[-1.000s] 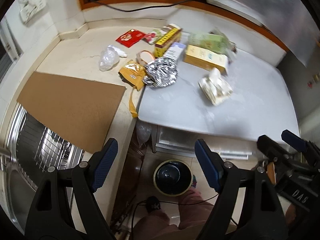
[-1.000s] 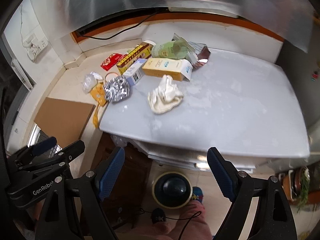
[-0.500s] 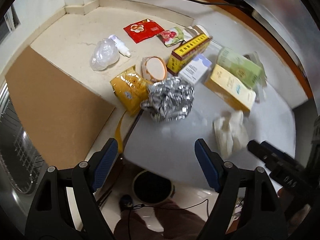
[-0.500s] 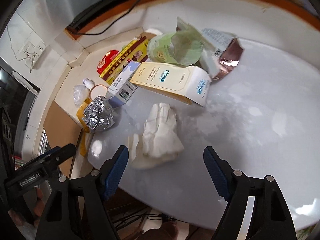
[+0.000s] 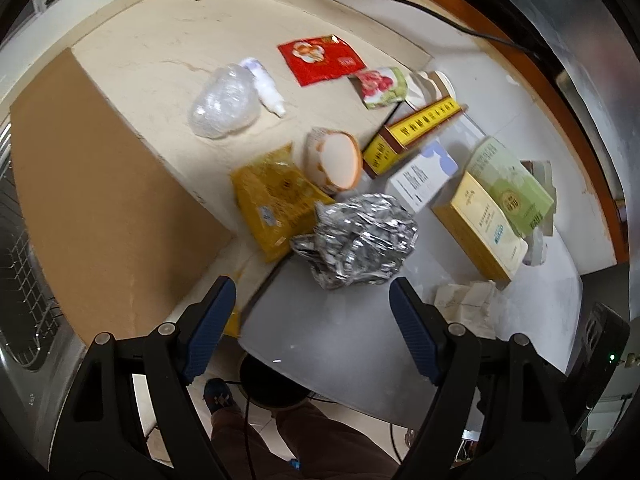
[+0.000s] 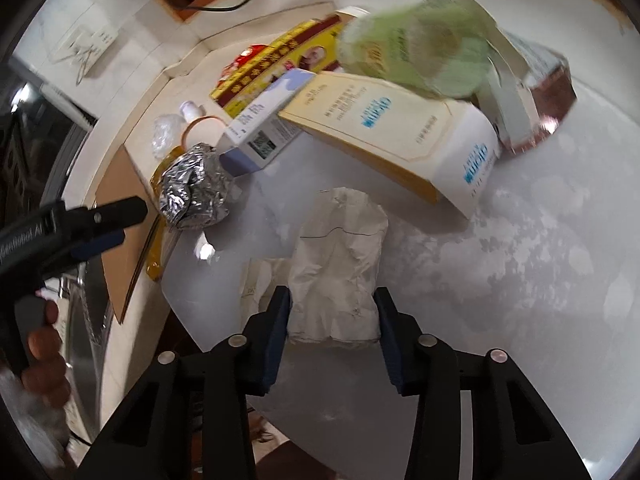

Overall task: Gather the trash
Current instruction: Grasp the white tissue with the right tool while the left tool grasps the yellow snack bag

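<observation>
Low over the grey bench (image 6: 500, 280), the right gripper (image 6: 332, 316) brackets the crumpled white paper (image 6: 340, 276), fingers apart beside it. The left gripper (image 5: 312, 312) hovers with fingers wide before the foil wad (image 5: 356, 236).

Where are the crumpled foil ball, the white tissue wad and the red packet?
crumpled foil ball (image 5: 356, 236), left wrist view, center of the crumple.
white tissue wad (image 6: 338, 268), right wrist view, middle.
red packet (image 5: 320, 58), left wrist view, center.
</observation>
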`<state>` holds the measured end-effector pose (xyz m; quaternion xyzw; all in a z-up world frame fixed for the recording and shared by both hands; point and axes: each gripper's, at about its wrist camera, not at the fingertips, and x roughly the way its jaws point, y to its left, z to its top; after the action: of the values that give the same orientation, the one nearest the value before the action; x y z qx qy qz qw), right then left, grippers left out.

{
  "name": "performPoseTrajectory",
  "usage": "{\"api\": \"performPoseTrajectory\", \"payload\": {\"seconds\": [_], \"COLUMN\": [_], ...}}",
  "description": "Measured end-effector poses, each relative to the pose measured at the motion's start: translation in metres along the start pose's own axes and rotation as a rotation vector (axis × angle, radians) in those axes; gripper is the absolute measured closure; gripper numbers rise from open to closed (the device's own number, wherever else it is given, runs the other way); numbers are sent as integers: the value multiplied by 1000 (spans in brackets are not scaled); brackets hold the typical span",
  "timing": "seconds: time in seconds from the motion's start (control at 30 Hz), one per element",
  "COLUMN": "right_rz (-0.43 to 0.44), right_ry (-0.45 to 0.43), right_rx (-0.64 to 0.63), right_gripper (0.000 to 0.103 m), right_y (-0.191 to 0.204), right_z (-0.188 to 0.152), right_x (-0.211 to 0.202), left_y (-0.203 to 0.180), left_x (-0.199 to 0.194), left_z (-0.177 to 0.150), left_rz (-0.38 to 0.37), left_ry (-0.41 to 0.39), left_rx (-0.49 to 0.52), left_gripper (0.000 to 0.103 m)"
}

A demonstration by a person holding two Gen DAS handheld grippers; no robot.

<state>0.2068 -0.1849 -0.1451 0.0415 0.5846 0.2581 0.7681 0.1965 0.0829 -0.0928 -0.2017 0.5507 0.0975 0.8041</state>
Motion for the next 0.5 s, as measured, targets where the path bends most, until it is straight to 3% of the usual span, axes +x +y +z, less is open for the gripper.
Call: {"api": "performPoseTrajectory", "payload": {"seconds": [0.23, 0.5], "right_rz": [23, 20], "right_ry": [-28, -49], "right_rx": [-9, -5], "right_gripper": [62, 62], "right_y": [-1, -4], "right_z": [2, 6], "right_x": [-8, -16], "left_y": [30, 55], "left_x": [-6, -6], "left_z": [2, 19], "left_rz": [36, -2], "left_ry": [-28, -51], "left_rx": [-56, -149], "left_gripper": [26, 26]}}
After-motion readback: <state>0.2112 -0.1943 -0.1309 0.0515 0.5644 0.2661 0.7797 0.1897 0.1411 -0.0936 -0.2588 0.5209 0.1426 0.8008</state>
